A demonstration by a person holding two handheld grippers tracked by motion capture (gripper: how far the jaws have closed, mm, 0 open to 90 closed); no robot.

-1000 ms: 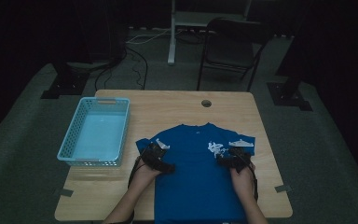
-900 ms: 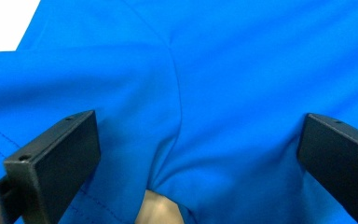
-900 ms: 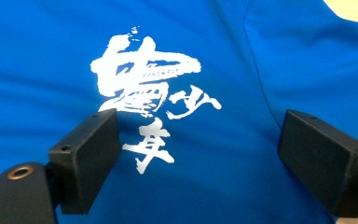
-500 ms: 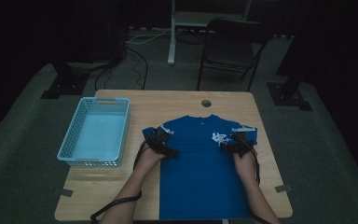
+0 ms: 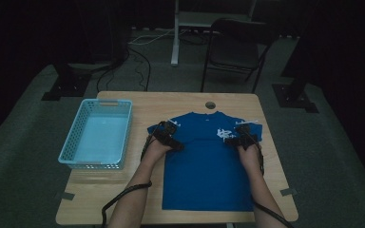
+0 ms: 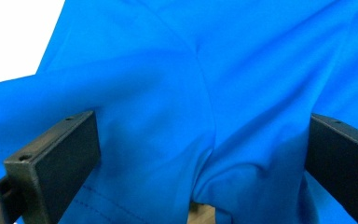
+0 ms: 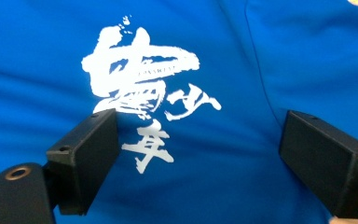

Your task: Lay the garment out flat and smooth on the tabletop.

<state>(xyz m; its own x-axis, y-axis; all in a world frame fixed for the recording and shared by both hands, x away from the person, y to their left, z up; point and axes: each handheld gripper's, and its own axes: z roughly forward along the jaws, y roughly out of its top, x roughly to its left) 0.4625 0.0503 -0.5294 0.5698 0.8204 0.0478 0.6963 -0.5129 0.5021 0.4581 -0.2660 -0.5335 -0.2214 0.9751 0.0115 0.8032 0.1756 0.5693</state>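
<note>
A blue T-shirt (image 5: 204, 166) with a white print (image 5: 223, 132) lies flat on the wooden table (image 5: 171, 102), collar away from the person. My left gripper (image 5: 168, 136) rests on the shirt's left shoulder by the sleeve. In the left gripper view its jaws stand wide apart, so my left gripper (image 6: 200, 135) is open over wrinkled blue cloth (image 6: 168, 70). On the right shoulder sits my right gripper (image 5: 241, 136), and my right gripper (image 7: 200, 126) is open too, its jaws straddling the white brush-stroke print (image 7: 140, 74). Neither gripper pinches the cloth.
A light blue plastic basket (image 5: 105, 101) stands on the table's left part, with nothing in it. A round hole (image 5: 210, 105) is in the tabletop beyond the collar. A dark folding chair (image 5: 235, 42) and cables lie on the floor behind the table.
Both hands have slid forward along the shirt, from its middle up to the shoulders. The bunched upper part and sleeves now lie flatter and farther from the person.
</note>
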